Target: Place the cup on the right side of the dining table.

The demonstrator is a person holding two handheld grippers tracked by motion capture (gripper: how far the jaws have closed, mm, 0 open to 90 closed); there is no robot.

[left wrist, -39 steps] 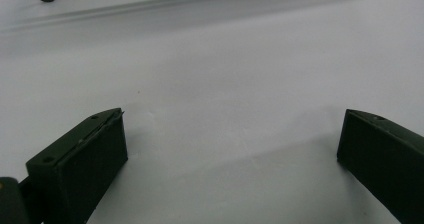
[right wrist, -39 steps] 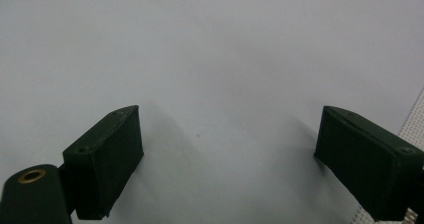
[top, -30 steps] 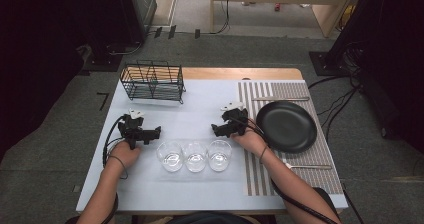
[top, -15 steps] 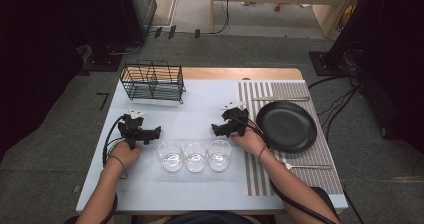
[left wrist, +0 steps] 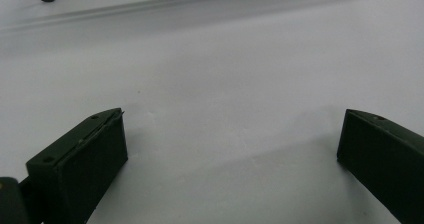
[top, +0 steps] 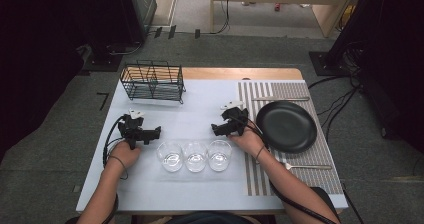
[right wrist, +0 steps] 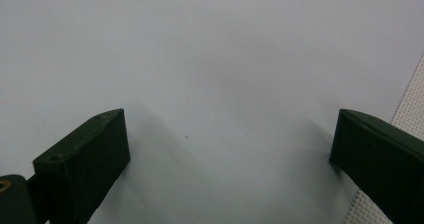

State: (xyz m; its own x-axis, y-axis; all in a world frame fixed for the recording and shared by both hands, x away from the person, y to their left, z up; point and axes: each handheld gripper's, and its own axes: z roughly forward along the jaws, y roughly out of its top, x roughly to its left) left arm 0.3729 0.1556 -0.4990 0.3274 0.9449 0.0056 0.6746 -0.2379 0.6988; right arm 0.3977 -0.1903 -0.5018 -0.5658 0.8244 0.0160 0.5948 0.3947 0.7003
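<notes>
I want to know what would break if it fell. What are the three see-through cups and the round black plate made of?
The three see-through cups look like clear glass: the table shows through them and their rims glint, though clear plastic is possible. The round black plate looks like matte glazed ceramic or melamine: a dull, even sheen with no reflections. I cannot tell which.

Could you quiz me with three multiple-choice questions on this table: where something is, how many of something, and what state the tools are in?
1. Where does the wire rack stand?
A. far left of the table
B. on the striped mat
C. on the plate

2. How many clear glasses stand in the row?
A. two
B. three
C. five

3. How are the right hand-held gripper jaws?
A. clamped on a glass
B. open, empty
C. holding a fork

Answers:
1 A: it stands at the far left edge.
2 B: three side by side.
3 B: bare table lies between them.
</notes>
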